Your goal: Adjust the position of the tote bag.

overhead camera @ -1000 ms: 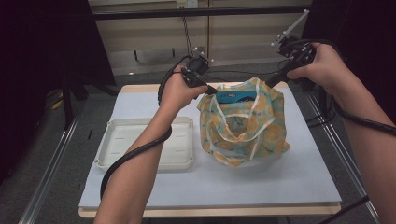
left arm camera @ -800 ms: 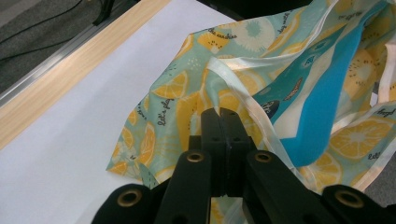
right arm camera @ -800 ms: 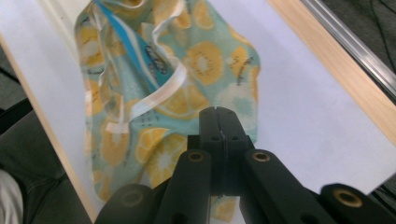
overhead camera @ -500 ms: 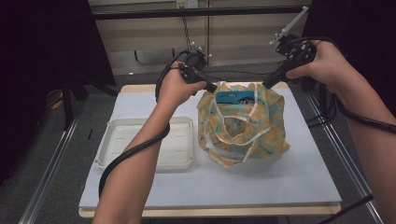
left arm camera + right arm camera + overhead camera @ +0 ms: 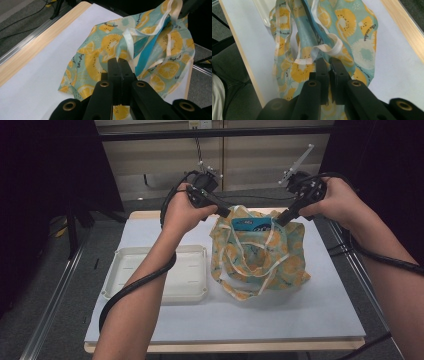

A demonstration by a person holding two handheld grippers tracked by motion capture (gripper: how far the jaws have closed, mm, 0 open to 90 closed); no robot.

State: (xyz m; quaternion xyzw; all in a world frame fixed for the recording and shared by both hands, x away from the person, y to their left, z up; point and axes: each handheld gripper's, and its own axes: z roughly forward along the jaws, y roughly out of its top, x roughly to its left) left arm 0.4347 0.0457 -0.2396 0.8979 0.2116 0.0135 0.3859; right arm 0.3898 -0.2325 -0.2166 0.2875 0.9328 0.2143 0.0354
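fruit-print bag: centre right of the high view, on the white surface, mouth held up. left gripper fingers clamped on its upper left rim; right gripper fingers clamped on its upper right rim. blue item inside. white tray just left.

Even overhead light on the table; dark surroundings far left and right; soft shadows, slight blur.

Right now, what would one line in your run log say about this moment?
left tool: shut on bag rim | right tool: shut on bag rim | bag: held open on table, blue packet inside | tray: beside bag
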